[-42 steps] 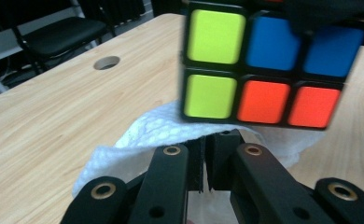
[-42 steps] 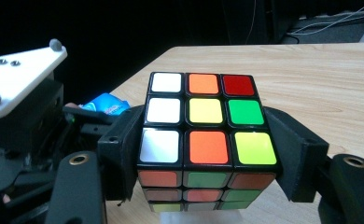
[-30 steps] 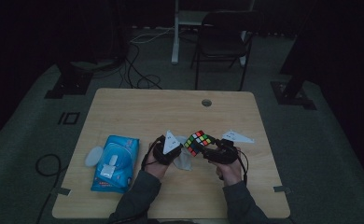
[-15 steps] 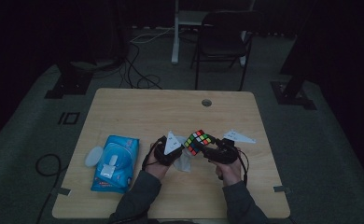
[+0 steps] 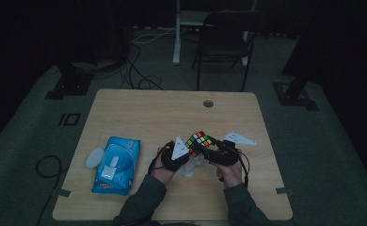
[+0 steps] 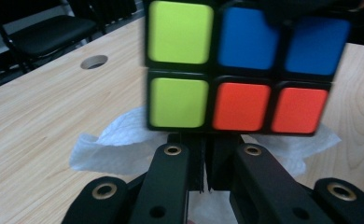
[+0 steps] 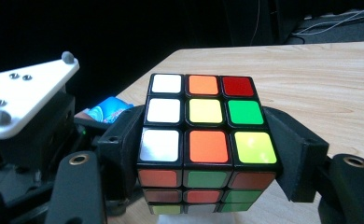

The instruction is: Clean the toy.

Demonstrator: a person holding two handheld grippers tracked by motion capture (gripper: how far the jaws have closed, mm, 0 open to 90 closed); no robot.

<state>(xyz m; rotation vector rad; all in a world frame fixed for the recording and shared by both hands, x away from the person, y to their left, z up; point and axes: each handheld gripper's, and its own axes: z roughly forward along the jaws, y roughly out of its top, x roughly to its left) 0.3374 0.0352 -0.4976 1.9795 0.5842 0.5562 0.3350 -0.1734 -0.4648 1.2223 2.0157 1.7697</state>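
Observation:
A scrambled Rubik's cube (image 5: 199, 141) hangs above the wooden table (image 5: 139, 113), clamped on two opposite sides by my right gripper (image 5: 211, 150). In the right gripper view the cube (image 7: 203, 140) sits between the two black jaws of that gripper (image 7: 208, 156), white, orange and green stickers up. My left gripper (image 5: 189, 158) points at the cube from the left. Its jaws (image 6: 203, 156) are pressed together just under the cube (image 6: 236, 70), and a white tissue (image 6: 119, 144) spreads out from the tips to both sides. The tissue (image 5: 189, 168) droops between my hands.
A blue pack of wet wipes (image 5: 115, 162) lies at the table's left with a white lid (image 5: 95, 157) beside it. A cable hole (image 5: 208, 103) sits near the far edge. A dark chair (image 5: 224, 40) and floor cables (image 5: 139, 66) lie beyond the table.

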